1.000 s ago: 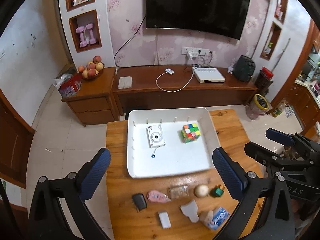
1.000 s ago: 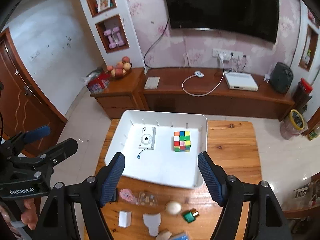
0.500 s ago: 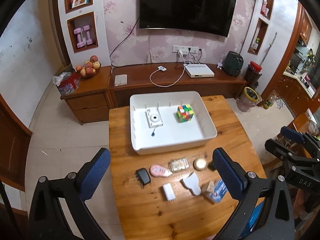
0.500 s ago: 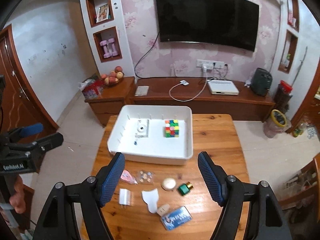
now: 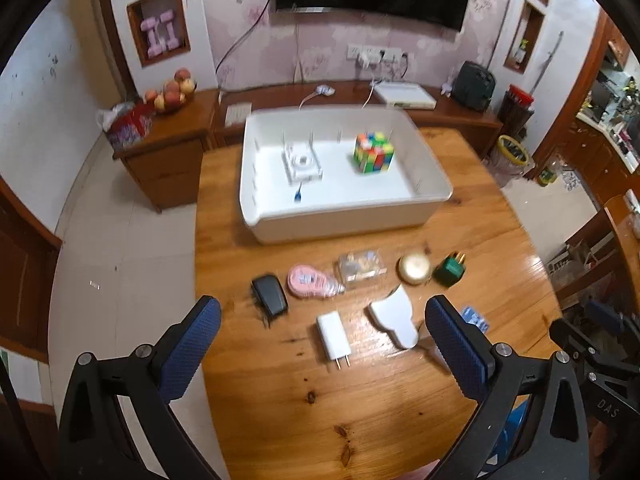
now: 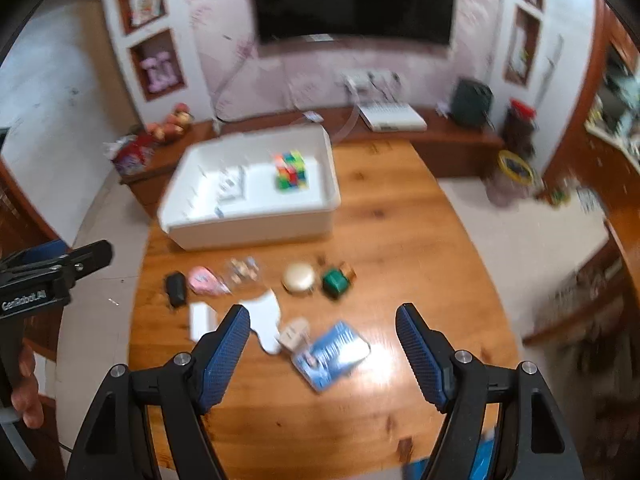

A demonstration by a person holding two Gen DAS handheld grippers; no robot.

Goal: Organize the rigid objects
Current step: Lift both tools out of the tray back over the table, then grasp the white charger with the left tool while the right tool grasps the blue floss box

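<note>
Small items loose on the counter (image 5: pixel 376 392), mid-frame, below the tray (image 5: pixel 344 224).
Cube (image 5: pixel 373 152) and white device (image 5: pixel 302 161) inside tray, upper centre. Left gripper (image 5: pixel 320 338) at bottom of frame: jaws open, empty. Right gripper (image 6: pixel 322 346) likewise: jaws apart, gripping nothing, above the blue card (image 6: pixel 332 354).

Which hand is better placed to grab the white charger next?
Left, probably. The white charger lies between the open left gripper's fingers, while the right gripper frames the blue card.
</note>
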